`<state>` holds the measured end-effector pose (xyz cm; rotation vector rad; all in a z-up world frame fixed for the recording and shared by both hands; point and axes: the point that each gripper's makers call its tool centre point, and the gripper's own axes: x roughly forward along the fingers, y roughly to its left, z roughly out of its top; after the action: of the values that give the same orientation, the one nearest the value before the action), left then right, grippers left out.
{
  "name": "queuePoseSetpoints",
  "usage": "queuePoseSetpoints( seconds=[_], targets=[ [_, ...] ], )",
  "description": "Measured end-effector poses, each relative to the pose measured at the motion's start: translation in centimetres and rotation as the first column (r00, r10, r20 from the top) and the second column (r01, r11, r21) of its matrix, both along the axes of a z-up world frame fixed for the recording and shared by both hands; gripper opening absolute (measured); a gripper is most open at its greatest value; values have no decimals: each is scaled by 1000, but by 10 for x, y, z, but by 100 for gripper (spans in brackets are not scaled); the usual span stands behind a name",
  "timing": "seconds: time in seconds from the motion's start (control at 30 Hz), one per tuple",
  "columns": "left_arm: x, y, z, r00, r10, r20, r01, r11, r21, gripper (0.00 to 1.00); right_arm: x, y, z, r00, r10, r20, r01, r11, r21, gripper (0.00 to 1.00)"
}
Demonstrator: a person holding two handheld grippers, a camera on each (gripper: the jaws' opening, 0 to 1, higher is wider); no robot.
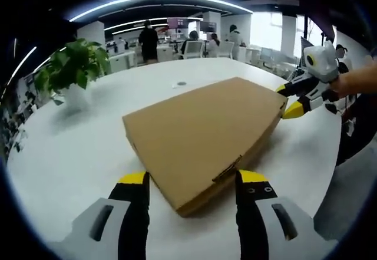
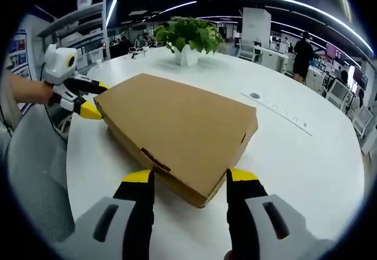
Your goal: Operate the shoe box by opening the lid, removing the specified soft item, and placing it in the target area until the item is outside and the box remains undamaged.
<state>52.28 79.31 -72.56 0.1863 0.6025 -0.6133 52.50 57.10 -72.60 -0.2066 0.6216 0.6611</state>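
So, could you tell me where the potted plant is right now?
The potted plant stands on the white table beyond the closed cardboard shoe box, at top centre of the right gripper view and upper left of the left gripper view.

Closed brown cardboard shoe box (image 1: 203,136) lies flat on white table (image 1: 70,165).

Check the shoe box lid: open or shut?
Shut. The cardboard shoe box lies flat on the white table, lid flush all round, front tab tucked in. Both grippers sit open at opposite corners.
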Motion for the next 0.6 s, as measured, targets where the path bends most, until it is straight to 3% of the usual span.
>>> queuePoseSetpoints(
  seconds=[0.6],
  targets=[
    [3,12,1,995,-96,-32,96,995,-3,56,-13,9,0,998,-59,-11,59,998,13,44]
  ],
)
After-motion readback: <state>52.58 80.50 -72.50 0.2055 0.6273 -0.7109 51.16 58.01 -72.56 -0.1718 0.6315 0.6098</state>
